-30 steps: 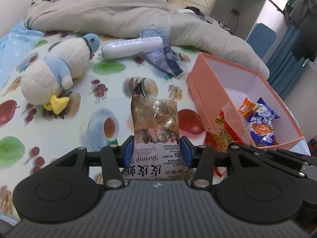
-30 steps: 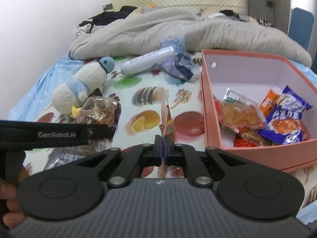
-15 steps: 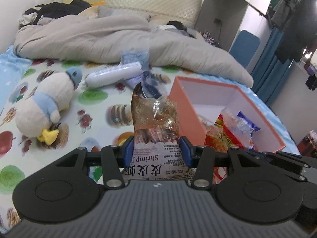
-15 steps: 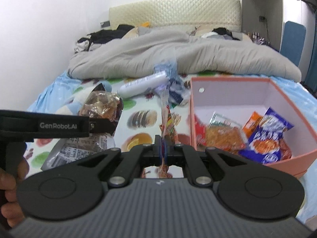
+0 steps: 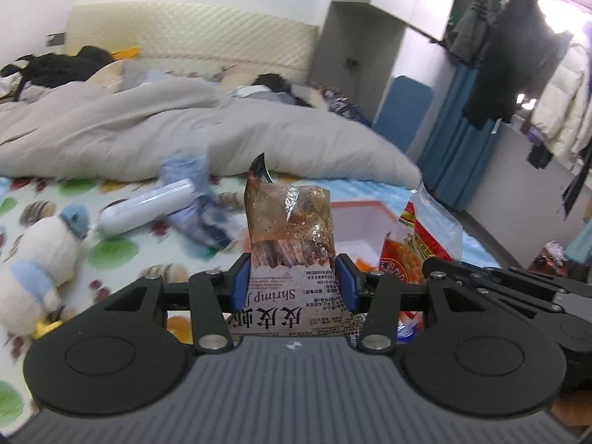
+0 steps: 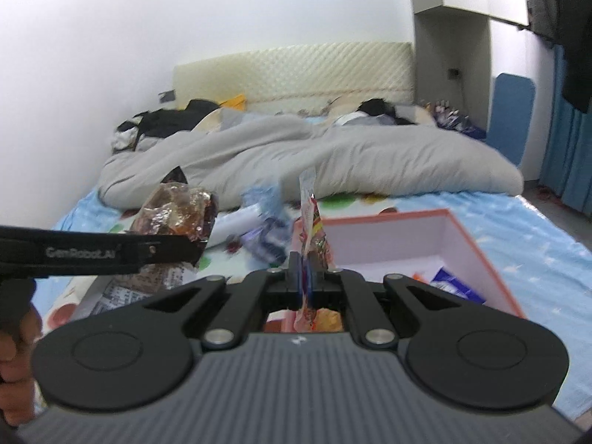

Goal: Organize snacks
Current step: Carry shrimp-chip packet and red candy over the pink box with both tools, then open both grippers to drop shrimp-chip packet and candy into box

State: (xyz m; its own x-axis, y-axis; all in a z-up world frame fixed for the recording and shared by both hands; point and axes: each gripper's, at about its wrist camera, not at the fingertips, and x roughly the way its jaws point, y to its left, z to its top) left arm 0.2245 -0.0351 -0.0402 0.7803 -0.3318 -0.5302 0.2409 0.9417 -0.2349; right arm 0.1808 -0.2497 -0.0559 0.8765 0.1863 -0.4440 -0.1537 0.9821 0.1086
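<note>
Both grippers were found loaded and carried above the bed. The left gripper [image 5: 292,283] was clamped on the shrimp snack packet [image 5: 290,229], its blue pads [image 5: 240,281] pressing the packet's two side edges at about mid-height. The printed lower half sat behind the jaws toward the camera; the clear, crinkled upper half stood upright ahead of the fingertips.

The right gripper [image 6: 306,277] had its jaws pressed fully together on the red snack sachet [image 6: 309,218], held edge-on so that it showed as a thin vertical strip rising ahead of the fingertips, with its tail hanging below them.

The pink box [image 6: 477,251] lay ahead of and below the right gripper, slightly to its right, with a blue packet [image 6: 449,281] visible inside it. In the left wrist view the box's white interior showed just beyond and right of the held packet.

Handling assessment: both items appeared light, thin and pliable. The film looked slick and crushable, and the contents brittle, so firm squeezing was judged unwise. The packet's flat seam or side edges offered the soundest hold. The sachet, pinched across its flat faces, was likely to flop or swing.

Nearby, well clear of both grippers: a plush duck [image 5: 37,259], a white tube [image 5: 148,209] and a grey duvet [image 5: 185,133].
</note>
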